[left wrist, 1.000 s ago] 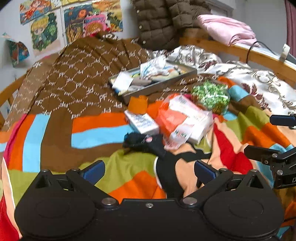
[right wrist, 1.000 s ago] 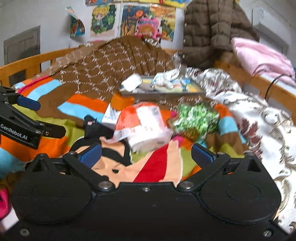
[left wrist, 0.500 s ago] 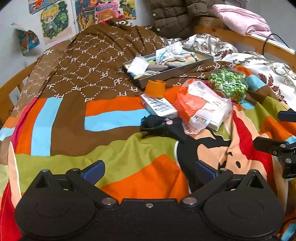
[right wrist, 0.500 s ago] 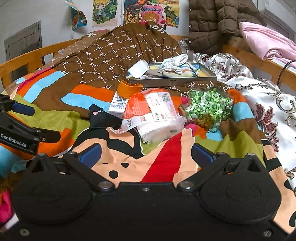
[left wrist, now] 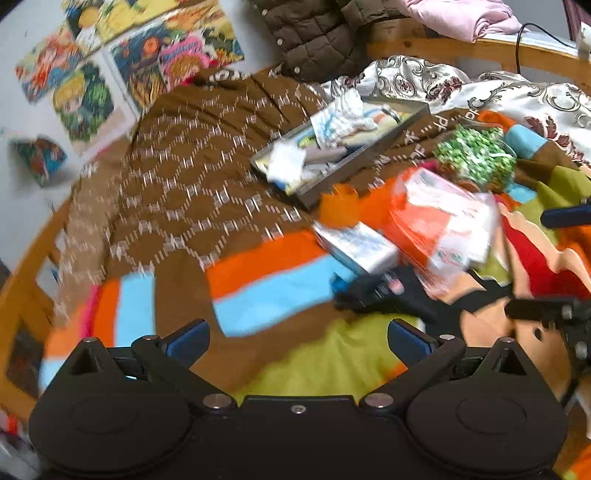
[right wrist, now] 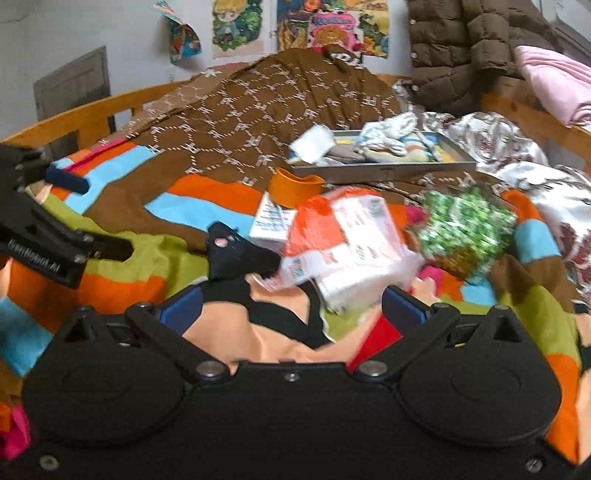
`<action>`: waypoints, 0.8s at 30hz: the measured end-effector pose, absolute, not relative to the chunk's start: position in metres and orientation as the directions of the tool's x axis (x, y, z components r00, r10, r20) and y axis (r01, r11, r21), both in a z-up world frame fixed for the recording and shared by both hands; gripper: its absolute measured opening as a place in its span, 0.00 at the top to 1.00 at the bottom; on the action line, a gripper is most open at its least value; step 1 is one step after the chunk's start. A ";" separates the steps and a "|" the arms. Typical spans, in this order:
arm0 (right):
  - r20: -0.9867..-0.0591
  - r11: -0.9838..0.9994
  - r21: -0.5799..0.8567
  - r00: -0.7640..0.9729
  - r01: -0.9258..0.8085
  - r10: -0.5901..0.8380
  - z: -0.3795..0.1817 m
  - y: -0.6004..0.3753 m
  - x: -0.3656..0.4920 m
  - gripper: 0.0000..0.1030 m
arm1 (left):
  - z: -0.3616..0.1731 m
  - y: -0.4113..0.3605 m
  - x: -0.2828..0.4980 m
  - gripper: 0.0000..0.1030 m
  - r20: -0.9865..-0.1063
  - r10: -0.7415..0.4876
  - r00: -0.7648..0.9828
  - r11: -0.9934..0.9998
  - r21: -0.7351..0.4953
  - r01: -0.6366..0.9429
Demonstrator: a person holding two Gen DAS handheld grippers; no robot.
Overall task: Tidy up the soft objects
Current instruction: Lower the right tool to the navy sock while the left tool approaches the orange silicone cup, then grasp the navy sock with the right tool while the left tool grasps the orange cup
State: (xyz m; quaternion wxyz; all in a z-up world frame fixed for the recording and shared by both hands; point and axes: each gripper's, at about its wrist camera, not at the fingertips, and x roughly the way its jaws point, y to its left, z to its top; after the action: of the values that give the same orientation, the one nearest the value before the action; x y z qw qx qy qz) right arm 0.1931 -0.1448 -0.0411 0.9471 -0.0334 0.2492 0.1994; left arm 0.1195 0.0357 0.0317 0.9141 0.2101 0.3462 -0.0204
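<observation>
Two tools hang over a bed with a striped blanket. The left tool is at the bottom of its own view, with its two blue fingers spread wide and nothing between them. The right tool is at the bottom of its own view, also wide and holding nothing. Each tool shows at the edge of the other's view: the right one at the right edge, the left one at the left edge.

In the middle of both views lies a small heap of things. There is one black soft thing with a small pink spot, low in the heap and nearest the tools. Just beside it lies one white box. Above the box stands one orange cup. To the right lies one orange and white plastic pack, touching the black soft thing. Further right sits one green and white bag.

Above the heap is one gray tray on a brown patterned cover. It holds a mix of cloths and papers, too jumbled to count.

At the top right hang one brown puffy coat and one pink blanket. Several bright pictures are stuck on the wall at the top.
</observation>
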 end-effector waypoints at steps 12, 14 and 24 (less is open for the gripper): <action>-0.439 0.865 0.044 0.769 -0.499 0.466 -0.052 -0.111 0.232 0.01 | 0.049 0.011 0.182 0.01 -0.670 0.118 0.733 0.765 0.532 0.363; -0.446 0.854 0.030 0.757 -0.520 0.477 -0.056 -0.103 0.241 0.01 | 0.044 0.006 0.188 0.01 -0.661 0.110 0.743 0.730 0.561 0.390; -0.473 0.783 -0.003 0.691 -0.623 0.547 -0.059 -0.073 0.290 0.01 | 0.023 0.015 0.218 0.01 -0.655 0.135 0.744 0.701 0.594 0.395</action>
State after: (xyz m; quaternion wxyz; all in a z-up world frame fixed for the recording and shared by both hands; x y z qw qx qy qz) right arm 0.2896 -0.0727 -0.0590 0.9157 -0.0819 0.2296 0.3194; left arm 0.2178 0.0151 0.0227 0.8534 0.3791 0.3496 -0.0763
